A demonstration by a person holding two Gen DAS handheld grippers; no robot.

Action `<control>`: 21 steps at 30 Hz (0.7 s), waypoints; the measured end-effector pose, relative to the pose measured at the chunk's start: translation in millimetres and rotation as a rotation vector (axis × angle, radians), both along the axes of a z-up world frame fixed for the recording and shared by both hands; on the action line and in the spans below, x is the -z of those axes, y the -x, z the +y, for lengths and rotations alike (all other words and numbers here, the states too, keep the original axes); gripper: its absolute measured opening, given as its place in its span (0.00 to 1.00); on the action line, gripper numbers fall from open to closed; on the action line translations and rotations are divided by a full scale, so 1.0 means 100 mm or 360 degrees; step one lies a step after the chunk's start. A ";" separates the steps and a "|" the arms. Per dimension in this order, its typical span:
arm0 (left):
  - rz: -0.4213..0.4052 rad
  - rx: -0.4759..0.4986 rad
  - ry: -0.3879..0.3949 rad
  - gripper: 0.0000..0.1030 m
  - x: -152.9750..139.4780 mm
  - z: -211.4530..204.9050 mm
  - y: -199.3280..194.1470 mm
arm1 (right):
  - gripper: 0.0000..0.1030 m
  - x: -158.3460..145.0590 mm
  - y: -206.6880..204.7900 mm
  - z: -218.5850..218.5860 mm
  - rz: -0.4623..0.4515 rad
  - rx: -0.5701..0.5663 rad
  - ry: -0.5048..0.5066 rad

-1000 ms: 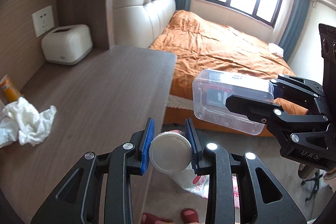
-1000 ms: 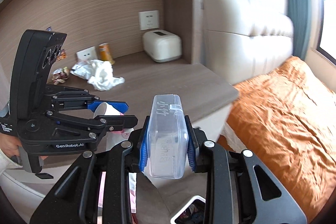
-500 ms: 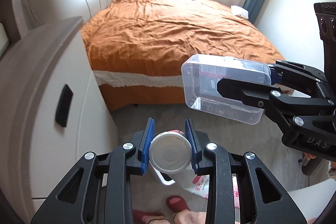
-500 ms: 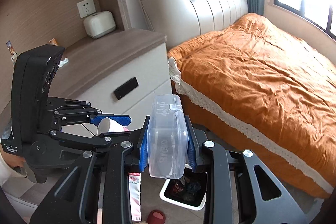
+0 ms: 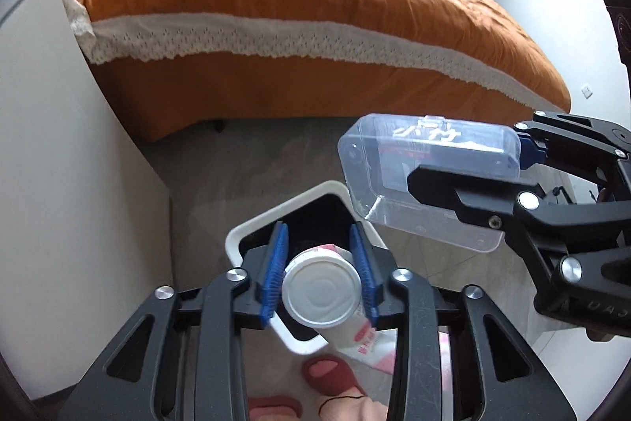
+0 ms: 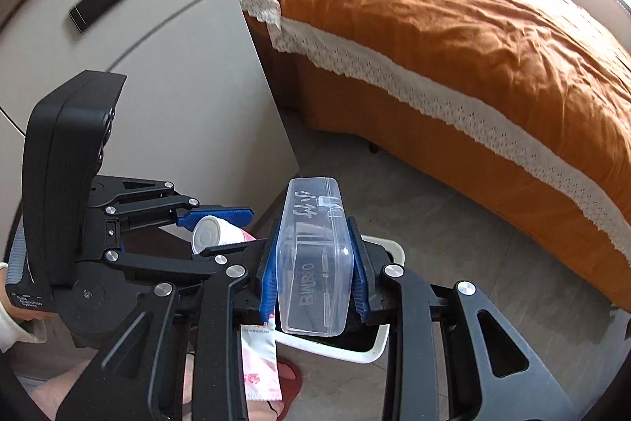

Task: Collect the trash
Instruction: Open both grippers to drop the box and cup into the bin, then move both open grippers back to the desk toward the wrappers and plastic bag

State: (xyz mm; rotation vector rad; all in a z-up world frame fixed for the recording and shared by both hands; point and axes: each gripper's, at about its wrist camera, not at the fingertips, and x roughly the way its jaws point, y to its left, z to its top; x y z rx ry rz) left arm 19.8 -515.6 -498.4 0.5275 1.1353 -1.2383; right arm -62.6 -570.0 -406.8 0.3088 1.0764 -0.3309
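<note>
Now over the bin: left hand-held gripper clamped on cup, right hand-held gripper clamped on clear box, both just above rim, beside bed.

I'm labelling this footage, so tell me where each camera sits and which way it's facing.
Left wrist: rides the left claw, aimed down at the white bin and the bed; the claw pinches a paper cup, slippered feet below.
Right wrist: rides the right claw, aimed down past the nightstand; it pinches a clear plastic box.
Shared: bin, bed, cup, box, each other's claw.
</note>
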 end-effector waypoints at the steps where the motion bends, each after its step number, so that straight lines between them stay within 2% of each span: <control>1: 0.0005 -0.0011 -0.0026 0.87 0.17 -0.01 -0.01 | 0.73 0.14 0.03 0.00 0.0018 0.0014 0.0023; 2: 0.0003 -0.0027 -0.0034 0.95 0.26 0.01 -0.01 | 0.89 0.24 0.07 -0.03 0.0011 0.0054 0.0041; 4: 0.0054 -0.0055 -0.0045 0.95 0.45 0.05 -0.03 | 0.92 0.41 0.12 -0.07 0.0036 0.0086 0.0006; 6: 0.0051 -0.0085 -0.0059 0.95 0.52 0.10 -0.04 | 0.95 0.53 0.15 -0.10 0.0065 0.0118 0.0015; 10: 0.0049 -0.0106 -0.0060 0.95 0.58 0.17 -0.06 | 0.95 0.64 0.16 -0.10 0.0080 0.0130 0.0000; 14: 0.0032 -0.0116 -0.0061 0.95 0.52 0.21 -0.11 | 0.95 0.62 0.10 -0.09 0.0082 0.0127 0.0004; 21: -0.0005 -0.0156 -0.0032 0.95 0.11 0.29 -0.22 | 0.95 0.32 0.00 -0.06 0.0045 0.0135 0.0023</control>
